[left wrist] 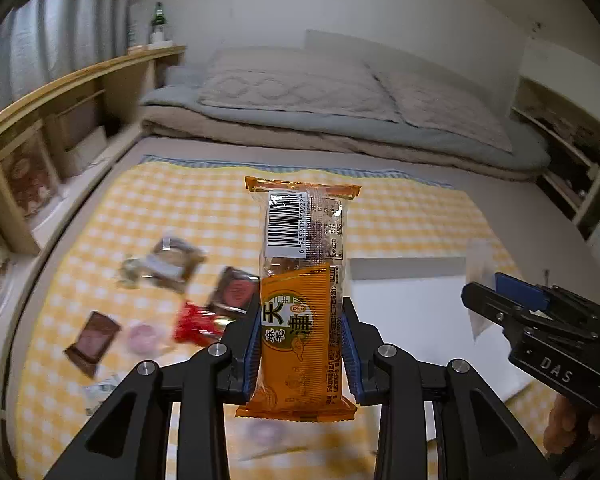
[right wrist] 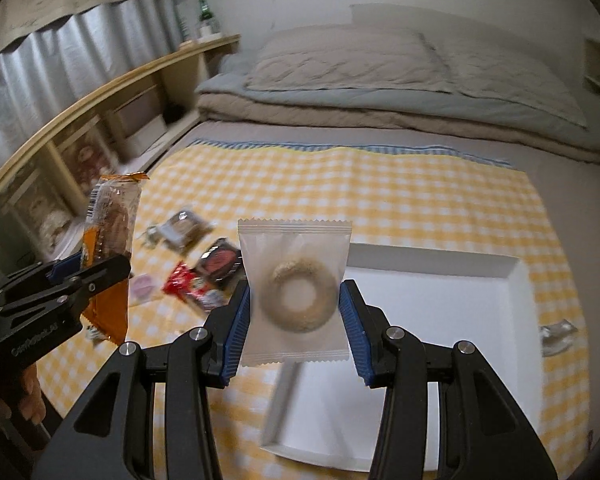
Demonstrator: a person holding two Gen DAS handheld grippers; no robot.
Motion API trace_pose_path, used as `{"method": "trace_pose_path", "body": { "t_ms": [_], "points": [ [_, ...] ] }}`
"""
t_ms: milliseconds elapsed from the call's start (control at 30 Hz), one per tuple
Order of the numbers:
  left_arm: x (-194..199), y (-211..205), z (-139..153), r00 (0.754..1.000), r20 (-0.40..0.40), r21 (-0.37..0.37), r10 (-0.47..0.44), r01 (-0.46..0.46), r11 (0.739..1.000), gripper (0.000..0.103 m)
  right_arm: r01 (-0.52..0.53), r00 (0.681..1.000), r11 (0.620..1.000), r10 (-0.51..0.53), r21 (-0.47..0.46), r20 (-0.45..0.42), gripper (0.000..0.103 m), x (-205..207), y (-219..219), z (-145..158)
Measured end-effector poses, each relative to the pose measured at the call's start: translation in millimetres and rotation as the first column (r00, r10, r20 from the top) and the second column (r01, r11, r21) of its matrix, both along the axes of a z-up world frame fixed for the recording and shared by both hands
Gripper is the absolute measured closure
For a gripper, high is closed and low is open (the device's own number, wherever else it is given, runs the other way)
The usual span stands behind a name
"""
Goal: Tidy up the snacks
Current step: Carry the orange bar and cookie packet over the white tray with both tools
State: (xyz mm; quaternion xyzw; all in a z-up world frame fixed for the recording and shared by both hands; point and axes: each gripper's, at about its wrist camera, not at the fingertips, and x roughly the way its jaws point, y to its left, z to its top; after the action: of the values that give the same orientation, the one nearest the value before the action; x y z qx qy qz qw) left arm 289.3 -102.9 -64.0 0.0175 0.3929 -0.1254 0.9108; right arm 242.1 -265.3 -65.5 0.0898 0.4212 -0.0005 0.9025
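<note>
Two snack packets held up at once above the yellow checked cloth spread on the bed. Left gripper: jaws clamped on the orange packet, upright, barcode label at the top, clear window showing a brown twisted snack. Right gripper: jaws pressed against both sides of a frosted white sachet with a ring-shaped biscuit inside, hanging over the near left corner of the white tray. Loose on the cloth, left of the tray and well below both packets: a red wrapper, a dark brown packet, a clear-wrapped brown cake, a pink round sweet; another brown packet nearer the cloth's left edge. Silvery wrapper just right of the tray. Folded quilts at the far end; wooden shelf along the left.
</note>
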Motion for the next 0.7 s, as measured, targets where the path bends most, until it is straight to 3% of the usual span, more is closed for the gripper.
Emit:
{"method": "trace_pose_path", "body": {
  "t_ms": [233, 633, 700],
  "points": [
    [-6.0, -58.3, -9.1, 0.994, -0.04, 0.002, -0.098, 0.099, 0.995, 0.068, 0.101, 0.994, 0.994, -0.102, -0.034, -0.037, 0.057, -17.9, -50.7, -8.8],
    [40.6, -129.1, -52.0, 0.966, -0.21, -0.009, -0.148, 0.15, 0.989, 0.068, 0.202, 0.969, 0.975, -0.212, -0.09, -0.127, 0.056, -37.4, -101.3, -33.0],
    [66.3, -137.1, -64.6, 0.96, -0.236, -0.002, -0.152, 0.156, 0.988, 0.068, 0.208, 0.965, 0.973, -0.22, -0.096, -0.142, 0.056, -38.8, -107.0, -36.8]
  ]
}}
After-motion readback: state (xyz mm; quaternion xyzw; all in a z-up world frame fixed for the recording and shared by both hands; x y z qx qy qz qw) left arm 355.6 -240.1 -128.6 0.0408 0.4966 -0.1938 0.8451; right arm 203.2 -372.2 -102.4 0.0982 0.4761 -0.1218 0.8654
